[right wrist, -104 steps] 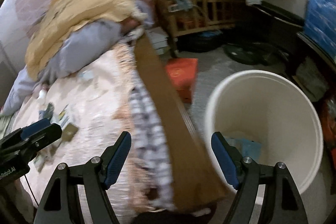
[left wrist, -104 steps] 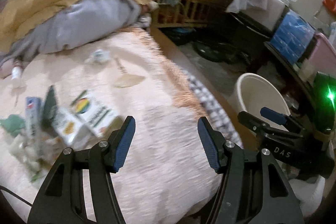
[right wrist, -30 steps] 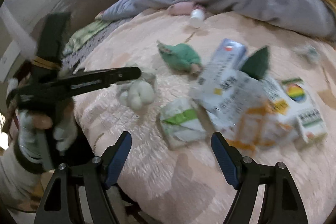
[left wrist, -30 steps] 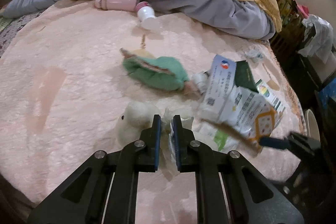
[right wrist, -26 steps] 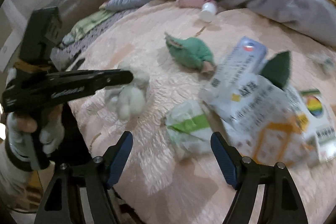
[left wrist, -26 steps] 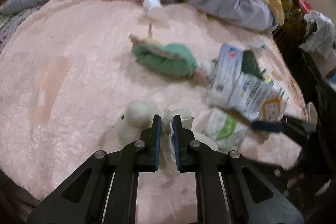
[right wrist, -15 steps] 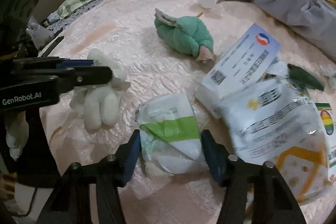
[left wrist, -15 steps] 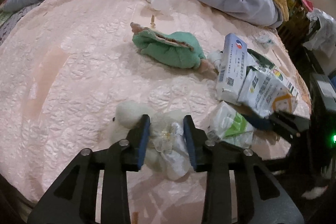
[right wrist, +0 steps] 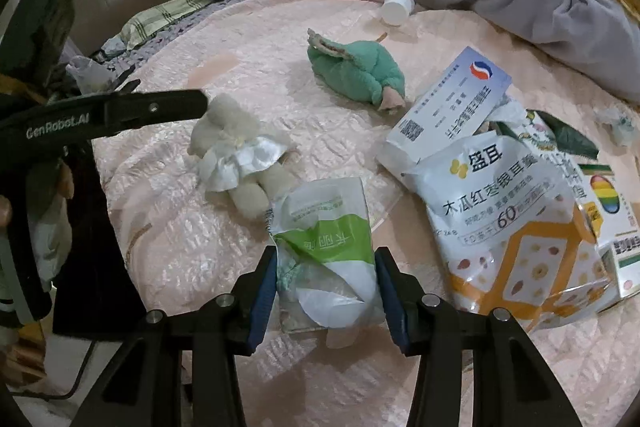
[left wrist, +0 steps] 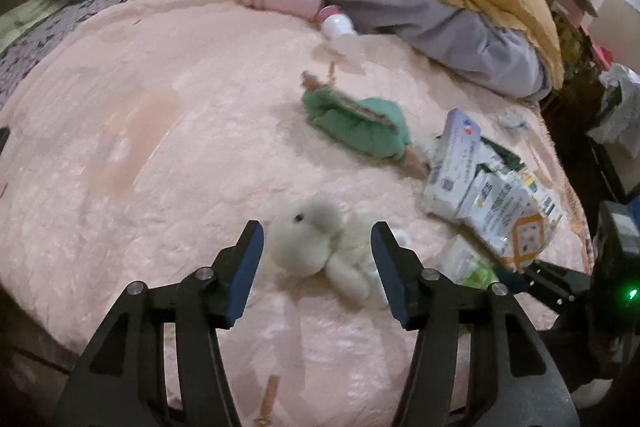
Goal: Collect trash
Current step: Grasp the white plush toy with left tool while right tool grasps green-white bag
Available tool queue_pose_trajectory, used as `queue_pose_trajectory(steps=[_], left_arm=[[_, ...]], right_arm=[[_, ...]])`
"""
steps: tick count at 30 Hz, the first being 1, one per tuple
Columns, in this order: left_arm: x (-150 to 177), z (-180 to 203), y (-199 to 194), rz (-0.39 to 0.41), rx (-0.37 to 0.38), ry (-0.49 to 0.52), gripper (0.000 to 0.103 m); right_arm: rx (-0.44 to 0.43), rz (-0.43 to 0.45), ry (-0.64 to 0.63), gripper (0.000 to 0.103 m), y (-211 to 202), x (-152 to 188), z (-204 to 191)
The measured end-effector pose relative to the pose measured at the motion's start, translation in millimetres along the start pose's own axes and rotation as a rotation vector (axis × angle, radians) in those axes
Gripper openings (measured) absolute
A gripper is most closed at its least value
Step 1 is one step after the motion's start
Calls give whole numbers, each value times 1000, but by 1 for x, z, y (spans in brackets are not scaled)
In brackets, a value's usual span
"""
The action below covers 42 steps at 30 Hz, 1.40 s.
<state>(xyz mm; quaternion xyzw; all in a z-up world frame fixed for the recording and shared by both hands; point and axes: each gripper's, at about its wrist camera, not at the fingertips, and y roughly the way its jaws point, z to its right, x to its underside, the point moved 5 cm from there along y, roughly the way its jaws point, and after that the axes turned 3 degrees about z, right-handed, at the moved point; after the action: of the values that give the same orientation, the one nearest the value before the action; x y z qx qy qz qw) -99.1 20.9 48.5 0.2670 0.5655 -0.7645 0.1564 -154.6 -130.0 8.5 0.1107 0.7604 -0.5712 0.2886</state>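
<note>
The right gripper [right wrist: 326,285] is closing on the green-and-white wrapper [right wrist: 326,251], which was lying free a second ago, so this trash is nearly caught. Left of the wrapper, the left gripper [left wrist: 316,269] is opening, having released the plush toy [left wrist: 320,247]. "GenRobot.AI" is showing on its arm; the snack bag [right wrist: 508,223] right of the wrapper is reading "60".

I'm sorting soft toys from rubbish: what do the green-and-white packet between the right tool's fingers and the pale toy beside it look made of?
The green-and-white packet looks like thin glossy plastic film: it is crinkled, shiny and partly see-through. The pale toy looks like fuzzy plush fabric, matte, with a shinier, satin-like white cloth around its middle.
</note>
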Motion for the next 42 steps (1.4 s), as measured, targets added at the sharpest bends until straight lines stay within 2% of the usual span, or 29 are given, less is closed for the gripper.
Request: queue_pose_trajectory(steps=[3, 6, 8, 9, 10, 12, 14, 16, 21, 29, 42], left_arm=[[8, -5, 10, -45, -19, -20, 55], [12, 1, 24, -83, -4, -38, 55], [9, 6, 36, -79, -27, -35, 56], [6, 7, 38, -64, -32, -39, 62], [1, 9, 40, -44, -34, -44, 64], [-6, 11, 51, -37, -29, -52, 64], [-6, 11, 70, -83, -11, -79, 63], [-2, 11, 80, -111, 9, -96, 56], [1, 29, 60, -71, 53, -38, 52], [-6, 73, 24, -22, 111, 57, 52], [-12, 161, -6, 32, 158, 205, 52]], right_arm=[[-7, 2, 3, 46, -2, 1, 0], [-5, 7, 9, 46, -6, 1, 2], [-7, 11, 19, 46, -9, 1, 4], [-6, 13, 22, 46, -10, 2, 5], [-4, 15, 26, 46, -12, 3, 7], [-3, 19, 36, 46, -14, 4, 9], [-5, 25, 47, 46, -17, 6, 11], [-4, 30, 52, 46, -20, 7, 12], [-1, 67, 64, 46, -40, 8, 14], [35, 170, 98, 46, -91, 9, 23], [157, 262, 248, 46, -160, 40, 84]])
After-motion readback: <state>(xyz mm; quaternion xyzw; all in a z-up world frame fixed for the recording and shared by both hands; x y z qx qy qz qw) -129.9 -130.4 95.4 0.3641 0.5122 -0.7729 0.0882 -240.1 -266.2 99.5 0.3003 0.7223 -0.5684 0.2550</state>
